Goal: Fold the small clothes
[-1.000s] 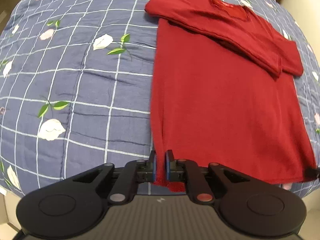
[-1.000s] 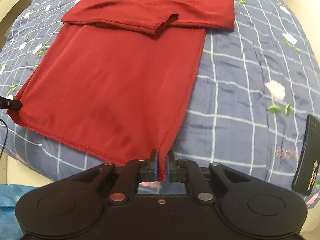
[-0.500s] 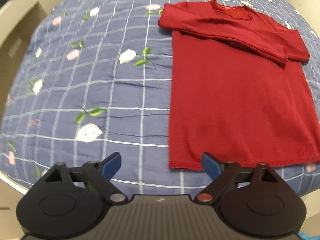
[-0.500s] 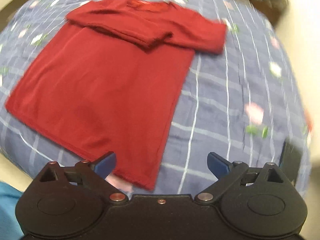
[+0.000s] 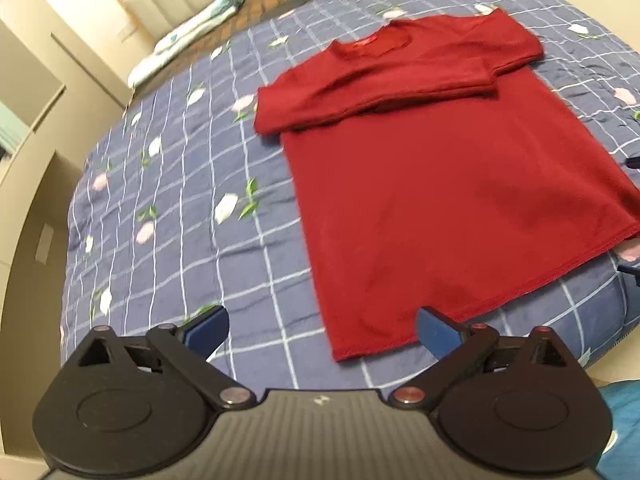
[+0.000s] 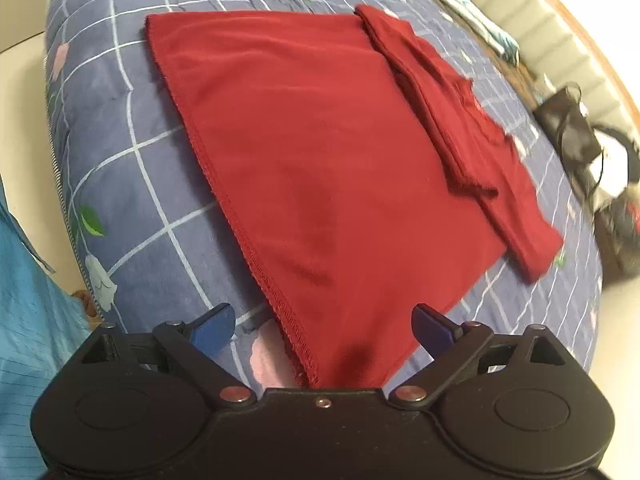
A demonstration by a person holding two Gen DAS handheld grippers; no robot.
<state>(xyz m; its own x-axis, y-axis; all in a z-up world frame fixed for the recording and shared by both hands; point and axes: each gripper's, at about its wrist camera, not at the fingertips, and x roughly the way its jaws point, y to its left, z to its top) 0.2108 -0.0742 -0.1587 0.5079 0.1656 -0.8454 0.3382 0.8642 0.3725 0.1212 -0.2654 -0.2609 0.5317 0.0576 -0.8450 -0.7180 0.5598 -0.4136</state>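
In the left wrist view, the left tool (image 5: 322, 330) hangs above the near edge of a bed covered by a blue quilt with white grid lines and a flower print (image 5: 176, 208), its two blue-tipped fingers (image 5: 208, 328) spread wide and holding nothing. The long-sleeved dark red knit top (image 5: 444, 200) lies flat on the quilt ahead and to the right of the tool, collar at the far end, both sleeves folded across the chest in a band, and the hem nearest the camera; the hem's near corner sits between the spread fingers but lower down, apart from them. A cream padded headboard (image 5: 180, 0) and a pale pillow (image 5: 188, 36) show beyond the bed's far side, and a patch of teal fabric (image 5: 624, 412) shows at the lower right edge. In the right wrist view, the right tool (image 6: 324, 330) is likewise released, fingers wide apart, over the hem corner of the same red top (image 6: 320, 152), which runs away from the camera with the stitched hem along its left side and the folded sleeves lying across the far right part. The quilt (image 6: 112, 128) curves down over the bed's edge on the left, beside teal cloth (image 6: 28, 300); a black bag (image 6: 572, 128) sits blurred on the far right
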